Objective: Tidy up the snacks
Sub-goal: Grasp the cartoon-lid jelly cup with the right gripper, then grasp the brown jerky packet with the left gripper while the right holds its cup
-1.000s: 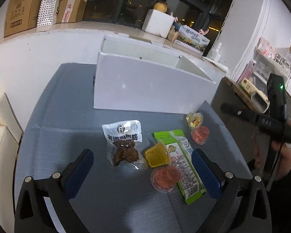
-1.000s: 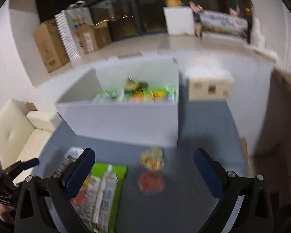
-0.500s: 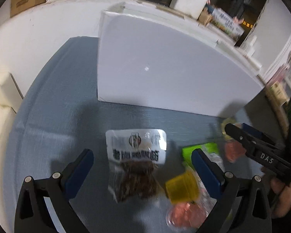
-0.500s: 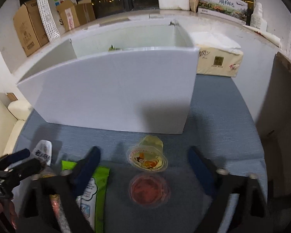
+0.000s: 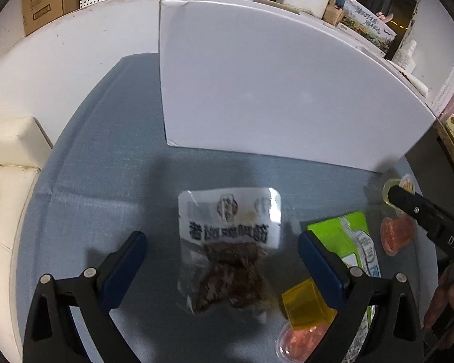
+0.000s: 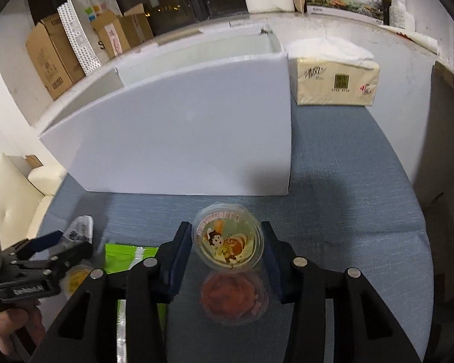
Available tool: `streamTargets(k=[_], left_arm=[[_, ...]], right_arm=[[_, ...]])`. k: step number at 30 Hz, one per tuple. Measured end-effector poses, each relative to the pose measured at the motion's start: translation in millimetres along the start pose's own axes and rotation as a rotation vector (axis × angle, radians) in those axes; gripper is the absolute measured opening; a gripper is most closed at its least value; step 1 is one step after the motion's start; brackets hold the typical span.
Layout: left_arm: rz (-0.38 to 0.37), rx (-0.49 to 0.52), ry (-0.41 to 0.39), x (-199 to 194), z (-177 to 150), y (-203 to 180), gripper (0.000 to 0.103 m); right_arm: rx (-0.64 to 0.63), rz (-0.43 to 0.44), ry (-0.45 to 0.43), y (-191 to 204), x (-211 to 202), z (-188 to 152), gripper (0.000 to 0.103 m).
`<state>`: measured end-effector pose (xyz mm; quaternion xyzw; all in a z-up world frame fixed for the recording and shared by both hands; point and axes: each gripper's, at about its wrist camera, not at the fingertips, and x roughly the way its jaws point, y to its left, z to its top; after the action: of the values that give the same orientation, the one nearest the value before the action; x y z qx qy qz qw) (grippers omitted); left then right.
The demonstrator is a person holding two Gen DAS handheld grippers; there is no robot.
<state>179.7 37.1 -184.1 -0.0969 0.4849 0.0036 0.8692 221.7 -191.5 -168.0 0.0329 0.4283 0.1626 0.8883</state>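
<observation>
Yellow jelly cup (image 6: 227,240), cartoon printed on its lid, stands on the blue-grey tablecloth (image 6: 348,211) just in front of the white box (image 6: 181,139); right gripper (image 6: 227,249) straddles it, blue pads (image 6: 178,251) at either side of the rim; jaws have just been closing, now narrowed about the cup; whether the pads already press on the rim I cannot tell. A red jelly cup (image 6: 233,298) sits directly behind the yellow one, nearer the camera, touching or nearly so, between the gripper's black arms.

Left of these, a green snack packet (image 6: 121,255) lies flat, partly under the right gripper's frame; in the left wrist view the same packet (image 5: 348,236) runs under that gripper's right finger.

Left gripper (image 5: 221,251) hangs over a clear pouch of dark dried meat (image 5: 227,251) with a white printed header; jaws wide, pads (image 5: 130,257) well apart on either side of the pouch, not touching it. Near its right finger: an amber-yellow jelly cup (image 5: 305,308) tipped on its side, and another red jelly cup (image 5: 296,338) just below it.

Beyond the box's right end, a pack of tissues (image 6: 333,81) on the cloth; cardboard cartons (image 6: 54,57) on the ledge behind; a cream cushioned seat (image 5: 6,163) at left.
</observation>
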Motion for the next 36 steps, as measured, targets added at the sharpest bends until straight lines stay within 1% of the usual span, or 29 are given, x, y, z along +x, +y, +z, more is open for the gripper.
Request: streamTargets(k=[1,2,3,4,5,6,10,12,13,14,17,20,22,23,28,31,32,34,35,36], left_arm=[[-0.004,-0.003,-0.004,-1,-1,-1,0.098],[-0.002,-0.005,-0.008,-3,-2,-1,0.089],[0.017,-0.001,-0.016,-4,-2,-1,0.081],[0.014,-0.003,-0.026,-7,-2,1,0.057],[-0.004,-0.016,-0.024,-8,-1,3,0.045],[-0.018,-0.032,-0.015,-9,-1,6,0.045],[-0.069,-0.035,-0.012,-15,-5,10,0.042],[-0.094,-0.041,-0.031,-23,-8,10,0.037],[-0.103,-0.039,-0.045,-31,-11,11,0.027],[-0.114,-0.039,-0.059,-37,-11,11,0.021],[-0.119,-0.010,-0.096,-55,-11,8,0.012],[-0.137,-0.004,-0.102,-58,-7,12,0.004],[-0.140,0.004,-0.122,-64,-9,13,0.003],[-0.141,0.018,-0.113,-62,-12,13,0.003],[-0.157,0.002,-0.086,-52,-12,29,0.001],[-0.183,-0.016,-0.123,-60,-14,33,0.000],[-0.181,0.000,-0.102,-60,-12,33,0.000],[-0.174,-0.007,-0.104,-63,-12,36,0.000],[-0.158,0.007,-0.094,-63,-13,35,0.004],[-0.148,0.020,-0.070,-60,-14,34,0.010]], right_arm=[[-0.004,0.004,-0.004,2,-3,-1,0.049],[-0.011,0.008,-0.008,4,-4,-1,0.049],[-0.014,0.015,-0.010,5,-5,-2,0.049],[-0.012,0.024,-0.011,5,-6,-3,0.049],[-0.009,0.035,-0.015,6,-8,-3,0.049],[-0.009,0.039,-0.020,5,-10,-4,0.049],[-0.010,0.055,-0.032,1,-13,-3,0.049],[-0.011,0.061,-0.042,1,-20,-4,0.049],[-0.010,0.069,-0.048,1,-24,-5,0.049],[-0.010,0.075,-0.054,2,-28,-5,0.049],[-0.032,0.085,-0.091,9,-41,-1,0.049],[-0.044,0.089,-0.109,14,-48,2,0.049],[-0.045,0.097,-0.120,16,-52,2,0.049],[-0.053,0.095,-0.125,17,-54,2,0.049],[-0.057,0.102,-0.127,20,-56,1,0.049],[-0.059,0.103,-0.129,21,-57,1,0.049],[-0.060,0.103,-0.130,21,-57,1,0.049],[-0.062,0.104,-0.132,23,-58,1,0.049],[-0.065,0.107,-0.132,23,-58,1,0.049],[-0.068,0.108,-0.132,25,-58,0,0.049]])
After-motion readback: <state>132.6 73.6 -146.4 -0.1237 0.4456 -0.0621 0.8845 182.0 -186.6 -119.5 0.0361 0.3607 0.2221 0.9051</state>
